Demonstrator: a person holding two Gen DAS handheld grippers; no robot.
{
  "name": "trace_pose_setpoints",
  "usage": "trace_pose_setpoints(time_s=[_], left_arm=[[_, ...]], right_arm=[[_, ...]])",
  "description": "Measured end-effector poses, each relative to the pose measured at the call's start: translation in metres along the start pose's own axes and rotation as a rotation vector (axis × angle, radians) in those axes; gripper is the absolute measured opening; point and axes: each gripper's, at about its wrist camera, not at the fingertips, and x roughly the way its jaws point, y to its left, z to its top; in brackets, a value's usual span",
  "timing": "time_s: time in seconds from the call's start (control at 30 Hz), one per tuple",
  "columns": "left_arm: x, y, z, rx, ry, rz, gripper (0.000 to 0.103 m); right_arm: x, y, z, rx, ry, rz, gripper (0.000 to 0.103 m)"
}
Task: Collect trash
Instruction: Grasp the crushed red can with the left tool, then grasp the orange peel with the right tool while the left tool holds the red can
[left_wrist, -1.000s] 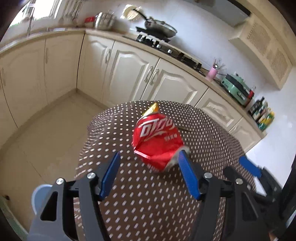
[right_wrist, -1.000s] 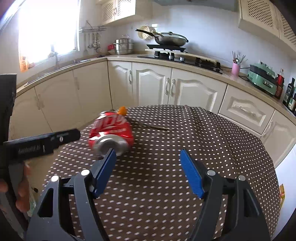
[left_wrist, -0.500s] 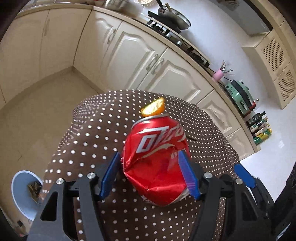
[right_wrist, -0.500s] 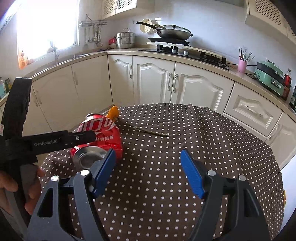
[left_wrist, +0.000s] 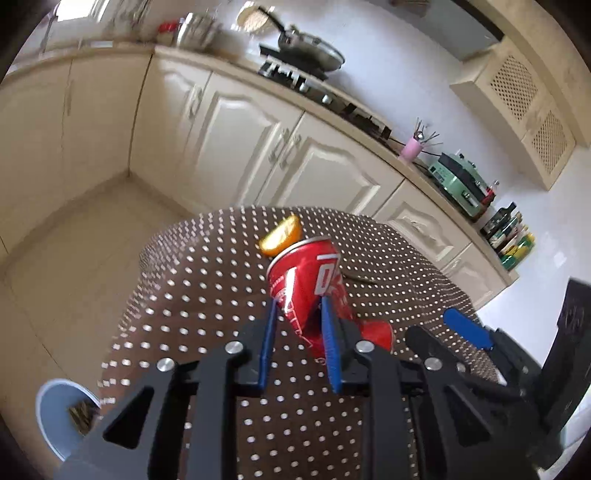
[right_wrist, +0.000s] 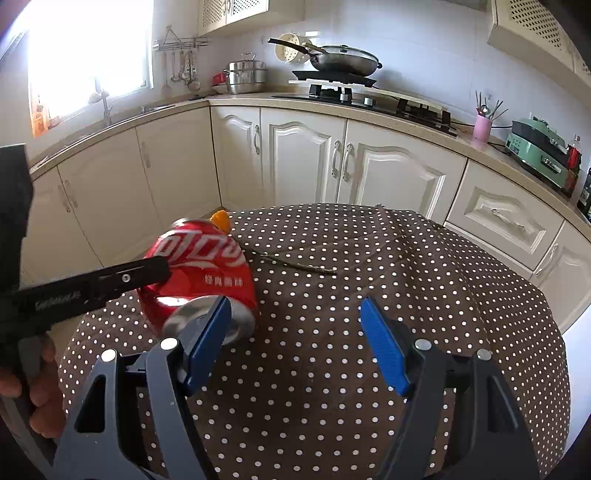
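Observation:
A crushed red soda can (left_wrist: 306, 273) lies on the brown dotted tablecloth (left_wrist: 192, 295). My left gripper (left_wrist: 299, 304) has its blue pads on both sides of the can, and its jaws are closing and pinching it. In the right wrist view the same can (right_wrist: 199, 258) is at the left, with one black finger (right_wrist: 125, 277) of the left gripper against it. My right gripper (right_wrist: 295, 306) stands open with nothing between its pads, its left pad just in front of the can's end. An orange peel (left_wrist: 280, 236) lies behind the can.
A thin twig (right_wrist: 295, 264) lies on the cloth to the right of the can. A blue bin (left_wrist: 55, 417) holding some scraps stands on the floor below the table's left edge. Cream cabinets and a counter with a stove run behind. A hand (right_wrist: 33, 398) holds the left gripper.
The left gripper moved forward around the can and its jaws narrowed from wide apart to pinching it. The can turned and looks more crumpled. The right gripper stayed open.

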Motion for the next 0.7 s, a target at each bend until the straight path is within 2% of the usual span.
trace_pose_setpoints(time_s=[0.07, 0.13, 0.17, 0.27, 0.37, 0.53, 0.63, 0.7], left_arm=[[-0.011, 0.001, -0.001, -0.006, -0.031, -0.003, 0.022], [-0.032, 0.005, -0.001, -0.013, -0.106, 0.022, 0.022], [-0.039, 0.005, -0.001, -0.008, -0.134, 0.045, 0.022], [-0.069, 0.006, 0.004, 0.029, -0.27, 0.183, 0.022], [-0.083, 0.013, 0.01, 0.029, -0.328, 0.251, 0.022], [-0.08, 0.038, 0.019, -0.006, -0.335, 0.308, 0.022], [-0.073, 0.051, 0.025, -0.01, -0.328, 0.35, 0.022], [-0.067, 0.059, 0.028, -0.022, -0.318, 0.345, 0.022]], right_arm=[[0.001, 0.002, 0.002, 0.004, 0.0, 0.007, 0.07], [0.004, 0.006, 0.005, 0.003, -0.004, 0.016, 0.07], [0.005, 0.01, 0.007, -0.003, -0.005, 0.02, 0.07], [0.014, 0.023, 0.012, -0.017, 0.001, 0.043, 0.07], [0.029, 0.04, 0.022, -0.031, 0.016, 0.079, 0.07], [0.059, 0.061, 0.043, -0.043, 0.033, 0.099, 0.069], [0.078, 0.066, 0.053, -0.046, 0.051, 0.085, 0.064], [0.095, 0.068, 0.058, -0.044, 0.08, 0.067, 0.057]])
